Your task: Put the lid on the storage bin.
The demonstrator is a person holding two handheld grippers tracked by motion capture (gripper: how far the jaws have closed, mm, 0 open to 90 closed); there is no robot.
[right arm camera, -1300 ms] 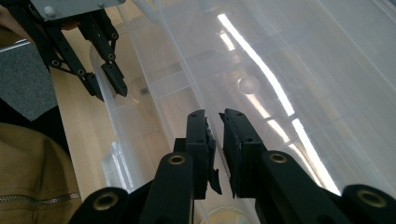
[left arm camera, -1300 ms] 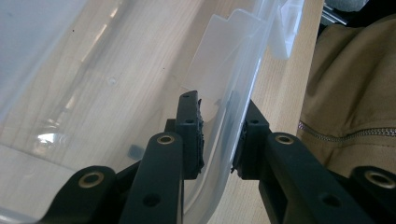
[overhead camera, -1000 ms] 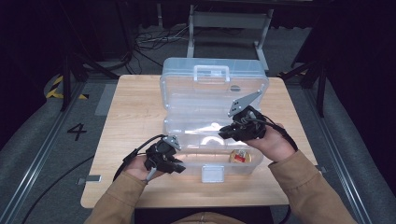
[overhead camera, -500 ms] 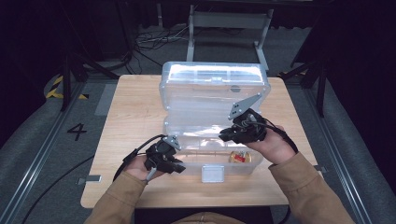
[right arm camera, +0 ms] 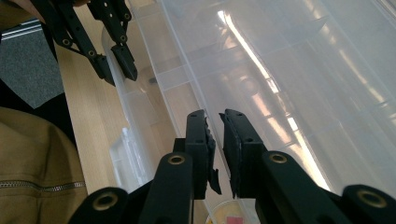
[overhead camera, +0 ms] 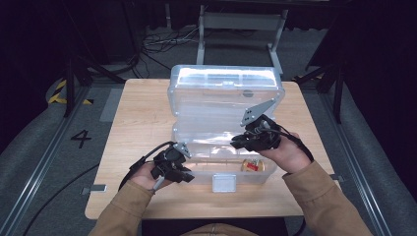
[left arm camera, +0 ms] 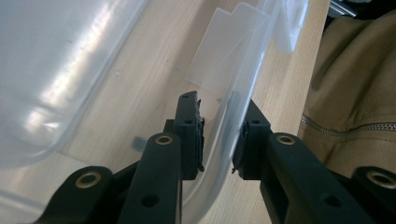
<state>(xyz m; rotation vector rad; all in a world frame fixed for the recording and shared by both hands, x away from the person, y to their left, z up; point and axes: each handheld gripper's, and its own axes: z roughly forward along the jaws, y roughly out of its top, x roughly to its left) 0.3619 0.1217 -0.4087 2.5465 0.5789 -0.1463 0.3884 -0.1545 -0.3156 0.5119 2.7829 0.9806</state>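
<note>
1. The left gripper (overhead camera: 186, 173), lower left of the high view, straddles the rim of the clear box (overhead camera: 223, 118); jaws stand apart, and it should hold the base steady.
2. The box sits mid-table, transparent, lid raised.
3. The right gripper (overhead camera: 237, 143) pinches the lid edge; I judge slow lifting is best.

Left gripper (overhead camera: 187, 173) low, jaws part-spread; right gripper (overhead camera: 239, 141) higher, jaws nearly together; forearms converging.

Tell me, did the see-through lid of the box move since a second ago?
Yes. The lid has swung up and back: against the wooden table, it now stands upright, shiny top edge higher, while the box base stays put.
</note>
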